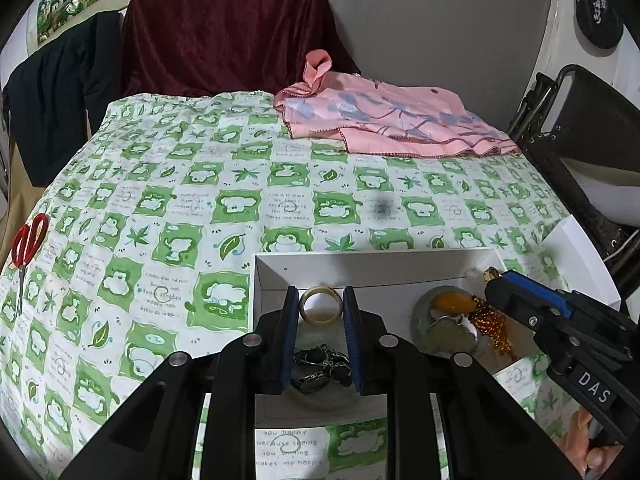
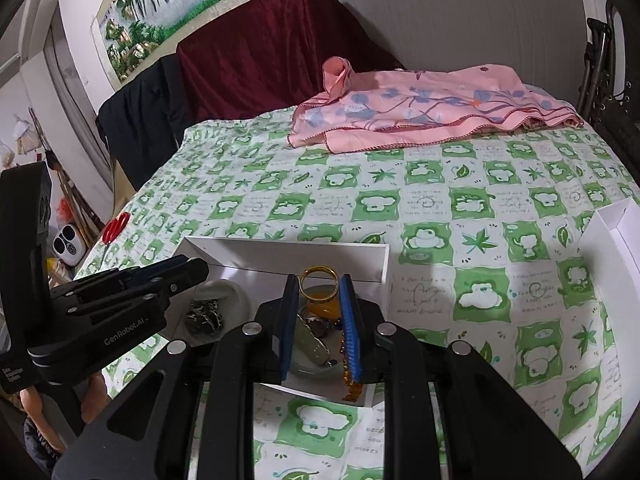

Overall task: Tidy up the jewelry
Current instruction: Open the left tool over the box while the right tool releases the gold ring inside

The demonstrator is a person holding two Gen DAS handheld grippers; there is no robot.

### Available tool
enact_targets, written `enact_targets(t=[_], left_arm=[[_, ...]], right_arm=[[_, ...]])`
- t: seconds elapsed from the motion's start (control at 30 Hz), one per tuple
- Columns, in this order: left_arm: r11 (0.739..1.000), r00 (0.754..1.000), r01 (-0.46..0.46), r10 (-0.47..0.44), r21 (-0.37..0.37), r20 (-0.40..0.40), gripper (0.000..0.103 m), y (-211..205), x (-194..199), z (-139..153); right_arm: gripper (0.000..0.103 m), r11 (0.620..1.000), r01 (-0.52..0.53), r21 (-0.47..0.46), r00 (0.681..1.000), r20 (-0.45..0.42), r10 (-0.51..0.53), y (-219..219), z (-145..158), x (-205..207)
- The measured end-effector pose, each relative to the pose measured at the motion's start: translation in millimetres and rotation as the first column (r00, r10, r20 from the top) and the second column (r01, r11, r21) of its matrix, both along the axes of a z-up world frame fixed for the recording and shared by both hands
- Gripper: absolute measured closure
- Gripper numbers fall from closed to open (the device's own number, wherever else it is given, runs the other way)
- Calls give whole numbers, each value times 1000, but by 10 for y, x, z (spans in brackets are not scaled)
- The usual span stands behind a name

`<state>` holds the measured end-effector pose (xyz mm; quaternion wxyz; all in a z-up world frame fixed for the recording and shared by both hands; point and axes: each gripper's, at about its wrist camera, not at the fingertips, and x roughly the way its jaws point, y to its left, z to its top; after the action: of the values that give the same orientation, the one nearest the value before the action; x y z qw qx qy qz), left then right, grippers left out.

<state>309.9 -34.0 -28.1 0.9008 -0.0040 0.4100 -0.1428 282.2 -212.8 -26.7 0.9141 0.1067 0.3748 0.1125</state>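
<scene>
Left gripper [image 1: 321, 304] clamps one pale bangle [image 1: 320, 305]; right gripper [image 2: 318, 290] clamps one gold bangle [image 2: 318, 283]; one white box [image 1: 360, 266].

"DAS" marks the right hand-held gripper [image 1: 491, 285]; "GenRobot.AI" marks the left hand-held gripper [image 2: 202, 270].

Your work surface is a bed [image 1: 168, 200] covered with a green-and-white checked sheet printed with frogs, leaves and small lines of text. Near you, an open white box [image 1: 376, 266] sits flat on the sheet. At the far end, a pink floral cloth [image 1: 392, 120] lies crumpled towards the right corner. You have red-handled scissors [image 1: 25, 254] lying at the left edge, blades pointing towards you. On the right, a second white box piece [image 2: 616, 232] rests on the sheet, well apart from the first box. A small dark smudge [image 1: 382, 206] marks the sheet beyond the box.
</scene>
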Motion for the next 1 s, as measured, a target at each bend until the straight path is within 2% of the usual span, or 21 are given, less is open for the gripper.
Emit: enact_targets(t=[0.23, 0.4, 0.47, 0.73, 0.83, 0.93, 1.0], left_arm=[[1000, 1000, -8, 8, 17, 3, 80, -9, -1, -26], [1000, 1000, -3, 3, -2, 3, 69, -3, -11, -15], [1000, 1000, -12, 12, 2, 19, 61, 7, -38, 7], [999, 999, -19, 20, -37, 35, 55, 88, -99, 95], [999, 999, -22, 23, -29, 44, 52, 90, -119, 112], [999, 998, -32, 33, -21, 61, 44, 105, -148, 139], [999, 997, -39, 41, -25, 71, 39, 128, -170, 161]], right_arm=[[83, 1000, 12, -16, 1000, -11, -12, -8, -36, 12], [83, 1000, 18, -2, 1000, -6, -18, -47, -21, -8], [83, 1000, 18, 4, 1000, -1, -18, -57, -8, -22], [83, 1000, 10, 24, 1000, 11, -10, -61, 40, -72], [82, 999, 13, 29, 1000, 15, -13, -76, 59, -88], [75, 999, 21, 35, 1000, 21, -22, -100, 75, -103], [66, 999, 31, 36, 999, 29, -33, -116, 92, -125]])
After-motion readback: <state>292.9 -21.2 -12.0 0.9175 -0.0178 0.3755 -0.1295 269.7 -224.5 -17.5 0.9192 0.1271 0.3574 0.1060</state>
